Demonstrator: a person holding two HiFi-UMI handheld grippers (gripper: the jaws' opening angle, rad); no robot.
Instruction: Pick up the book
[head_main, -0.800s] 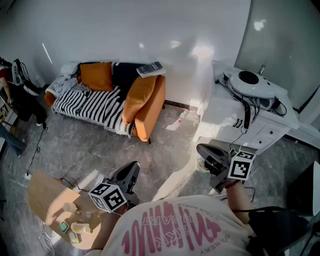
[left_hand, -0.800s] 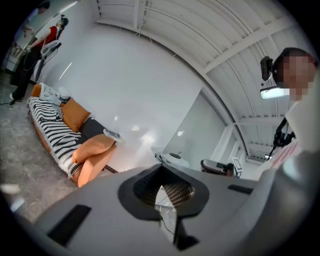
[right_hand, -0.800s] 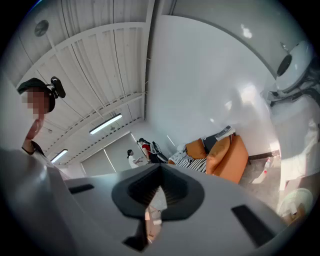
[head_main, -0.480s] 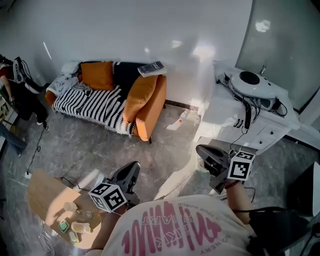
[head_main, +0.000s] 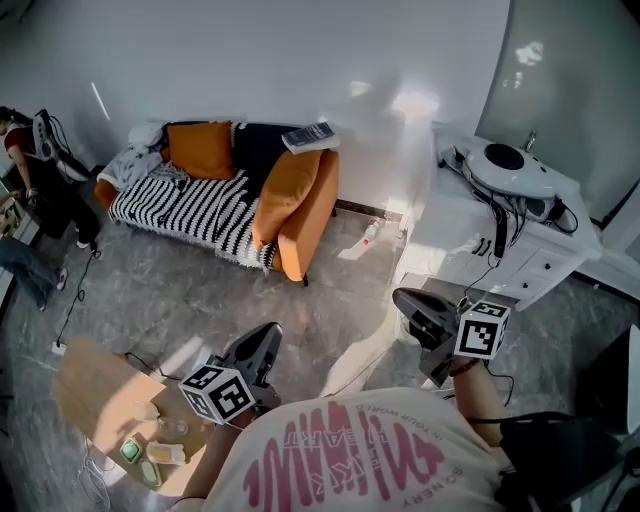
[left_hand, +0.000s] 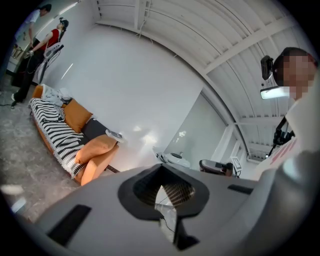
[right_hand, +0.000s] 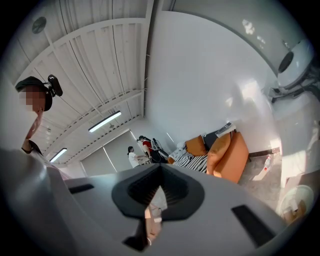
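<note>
Grey marbled floor (head_main: 200, 290) runs back to a plain white wall (head_main: 250, 60). At the far left someone in dark clothes (head_main: 55, 195) stands by the edge of the room. Low on the left sits a round wooden table (head_main: 85, 390) with a few small pots on its near rim.

Next to it the left hand-held gripper (head_main: 268, 338) is raised over the floor, its jaws pressed together with nothing between them. Beyond it, against the wall, stands an orange sofa (head_main: 310, 215) with a black-and-white striped blanket (head_main: 180, 205) over the seat and two orange cushions, one (head_main: 200, 150) at the back and one (head_main: 283, 190) leaning on the right arm.

The book (head_main: 308, 136) lies flat on top of the sofa's right end, right against the wall and well apart from both grippers. It is thin and pale grey, with darker markings on the cover that are too small to read, and it sits a little askew, one corner jutting past the orange edge.

Further right a small bottle (head_main: 372, 232) lies on the floor by the skirting. The right hand-held gripper (head_main: 403, 298) is held out level, jaws closed and empty too. Behind it a white cabinet (head_main: 470, 235) carries a round white device (head_main: 510, 165) with dark cables trailing down.
</note>
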